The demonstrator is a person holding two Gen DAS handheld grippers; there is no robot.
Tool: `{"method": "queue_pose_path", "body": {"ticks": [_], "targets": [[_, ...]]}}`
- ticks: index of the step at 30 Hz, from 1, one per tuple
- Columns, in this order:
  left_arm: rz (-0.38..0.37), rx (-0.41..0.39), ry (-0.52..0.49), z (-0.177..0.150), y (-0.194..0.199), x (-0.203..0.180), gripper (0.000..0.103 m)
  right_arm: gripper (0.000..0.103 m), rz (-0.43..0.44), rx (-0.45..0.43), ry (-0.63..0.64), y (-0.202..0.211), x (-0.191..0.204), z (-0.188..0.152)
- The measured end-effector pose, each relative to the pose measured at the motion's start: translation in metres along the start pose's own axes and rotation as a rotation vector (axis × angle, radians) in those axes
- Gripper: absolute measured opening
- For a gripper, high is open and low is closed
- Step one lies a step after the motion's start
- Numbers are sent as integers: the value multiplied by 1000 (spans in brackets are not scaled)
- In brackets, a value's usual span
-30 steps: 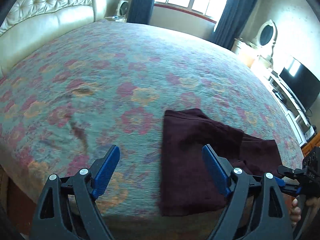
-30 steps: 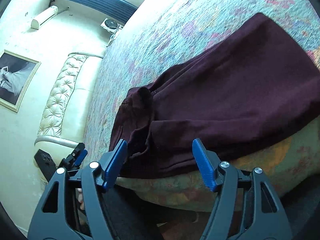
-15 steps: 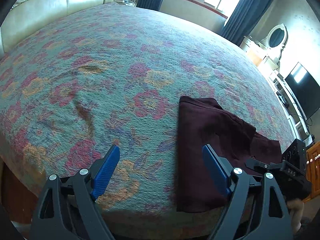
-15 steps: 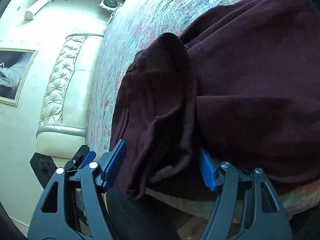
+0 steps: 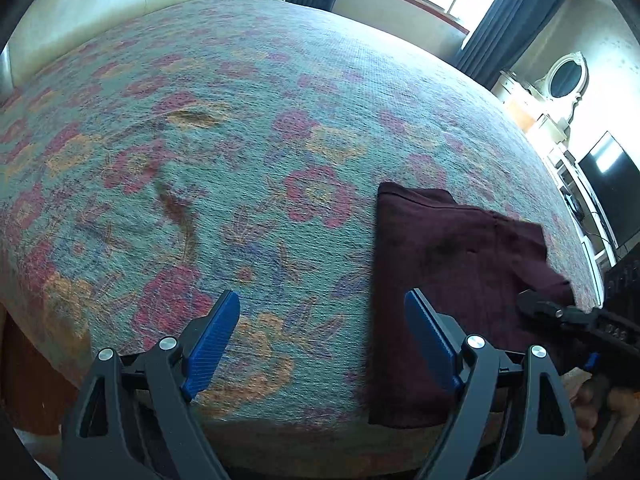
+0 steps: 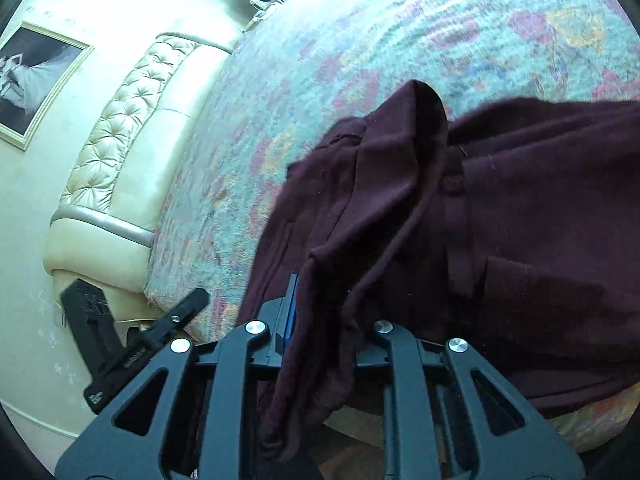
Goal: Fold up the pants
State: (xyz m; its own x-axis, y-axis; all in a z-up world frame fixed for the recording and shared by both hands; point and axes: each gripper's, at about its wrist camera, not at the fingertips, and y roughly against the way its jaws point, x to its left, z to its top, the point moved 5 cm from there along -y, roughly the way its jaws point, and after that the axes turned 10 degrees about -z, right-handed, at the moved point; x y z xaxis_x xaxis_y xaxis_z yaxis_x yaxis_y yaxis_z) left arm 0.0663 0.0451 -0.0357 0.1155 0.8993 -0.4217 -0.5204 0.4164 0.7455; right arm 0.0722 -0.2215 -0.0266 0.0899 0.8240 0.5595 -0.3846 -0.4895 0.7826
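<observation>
Partly folded dark maroon pants (image 6: 500, 216), one bunched edge in right tongs (image 6: 320, 320).

The left gripper (image 5: 322, 332) hangs wide open above the floral bed (image 5: 240, 140). Folded maroon pants (image 5: 448, 272) lie beside its right jaw.

Dark maroon pants (image 6: 520, 240) on bed w/ teal bedspread (image 5: 240, 80), red & orange floral pattern; cream tufted headboard (image 6: 120, 128); navy curtains (image 5: 508, 20).
</observation>
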Motion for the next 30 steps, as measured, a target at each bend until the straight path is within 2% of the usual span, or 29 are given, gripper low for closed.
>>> {"method": "queue_pose_path", "body": {"ticks": [5, 11, 21, 25, 30], "targets": [[-10, 9, 21, -1, -1, 3, 83, 17, 22, -84, 68, 50, 22, 24], [-12, 21, 22, -4, -3, 3, 83, 17, 20, -171, 74, 108, 6, 48], [-15, 48, 11, -11, -11, -1, 83, 17, -28, -261, -16, 169, -83, 58], [-33, 55, -4, -15, -13, -7, 83, 17, -68, -273, -79, 176, -125, 60], [-73, 65, -26, -19, -15, -18, 83, 17, -96, -245, -168, 167, -181, 53]]}}
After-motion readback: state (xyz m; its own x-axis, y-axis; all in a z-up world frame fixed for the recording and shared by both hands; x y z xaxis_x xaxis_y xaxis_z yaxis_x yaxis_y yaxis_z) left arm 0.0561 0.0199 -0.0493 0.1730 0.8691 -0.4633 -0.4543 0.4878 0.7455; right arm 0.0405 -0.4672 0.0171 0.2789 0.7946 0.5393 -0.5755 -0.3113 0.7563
